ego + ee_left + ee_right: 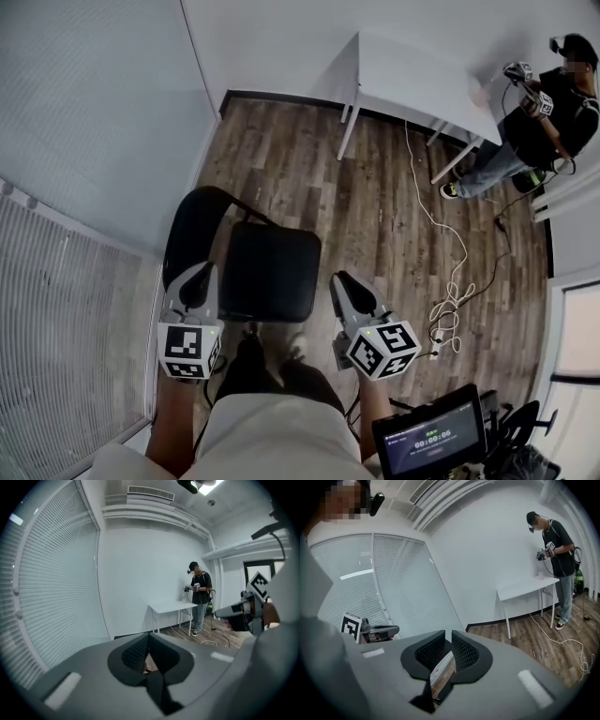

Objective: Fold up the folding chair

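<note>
The black folding chair stands unfolded on the wood floor, its seat (270, 272) flat and its curved backrest (192, 230) at the left. My left gripper (199, 274) hangs over the chair's left side near the backrest, jaws shut on nothing. My right gripper (343, 283) sits just off the seat's right edge, its jaws a narrow slit apart with nothing between them. In the left gripper view the pads (136, 653) meet and the right gripper (243, 609) shows at the right. In the right gripper view floor shows through the gap of the right gripper (447, 637). Neither gripper view shows the chair.
A white table (412, 84) stands by the far wall, and another person (534, 122) holding grippers stands beside it. A white cable (450, 281) trails over the floor to the chair's right. Window blinds (56, 309) run along the left. A small screen (429, 436) sits at my lower right.
</note>
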The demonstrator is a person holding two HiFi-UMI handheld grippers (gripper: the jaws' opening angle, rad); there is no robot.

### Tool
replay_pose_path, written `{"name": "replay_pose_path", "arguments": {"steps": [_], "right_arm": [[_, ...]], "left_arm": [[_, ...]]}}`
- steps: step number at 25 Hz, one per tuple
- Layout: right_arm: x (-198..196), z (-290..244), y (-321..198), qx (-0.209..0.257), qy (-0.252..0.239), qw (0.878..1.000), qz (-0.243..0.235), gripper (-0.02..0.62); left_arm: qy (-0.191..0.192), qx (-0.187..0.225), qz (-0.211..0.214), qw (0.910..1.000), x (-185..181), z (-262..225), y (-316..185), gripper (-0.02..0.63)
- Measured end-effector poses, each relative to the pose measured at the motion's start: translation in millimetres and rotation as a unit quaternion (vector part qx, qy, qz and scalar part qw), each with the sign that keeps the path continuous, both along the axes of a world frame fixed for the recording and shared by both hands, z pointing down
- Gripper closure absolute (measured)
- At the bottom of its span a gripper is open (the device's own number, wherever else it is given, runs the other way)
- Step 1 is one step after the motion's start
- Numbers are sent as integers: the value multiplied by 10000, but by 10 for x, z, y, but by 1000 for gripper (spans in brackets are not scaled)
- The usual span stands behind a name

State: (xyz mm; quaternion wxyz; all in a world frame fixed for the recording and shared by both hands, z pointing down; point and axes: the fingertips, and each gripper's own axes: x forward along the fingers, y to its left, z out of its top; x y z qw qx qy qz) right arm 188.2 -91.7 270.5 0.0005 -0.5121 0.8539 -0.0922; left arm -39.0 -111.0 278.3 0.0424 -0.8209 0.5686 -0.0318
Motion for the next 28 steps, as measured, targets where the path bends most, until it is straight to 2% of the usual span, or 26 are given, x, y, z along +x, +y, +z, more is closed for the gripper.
{"name": "replay_pose_path", "arguments": {"steps": [3,5,7,11,14,17,23,28], "right_arm": [[-66,107,-131,-199,-6,9997,108,548],[-104,196,-217,-369,15,9992,157,529],[-138,286,-302,-534,36,9984,182,520],[-190,458,-469,-853,9,9962,172,511],[-204,609,-621,-1092,-69,9937,258,497],[-269,692,-754,-1212,-151,9920,329,486],[-237,934,-972,-1540,-130,9875,317,457],[-269,1154,-1143,-1778,-159,9834,316,442]], "left_arm": [[81,-227,-83,9997,-200,122,-123,606],[221,-410,-71,9989,-311,206,-212,559],[269,-563,-105,9980,-418,280,-308,543],[252,-890,-322,9952,-621,446,-487,541],[223,-1203,-284,9921,-666,625,-689,487],[167,-1424,-333,9891,-773,749,-861,463],[287,-2035,-522,9773,-1008,1008,-1059,446],[44,-2379,-717,9686,-1135,1229,-1252,442]]}}
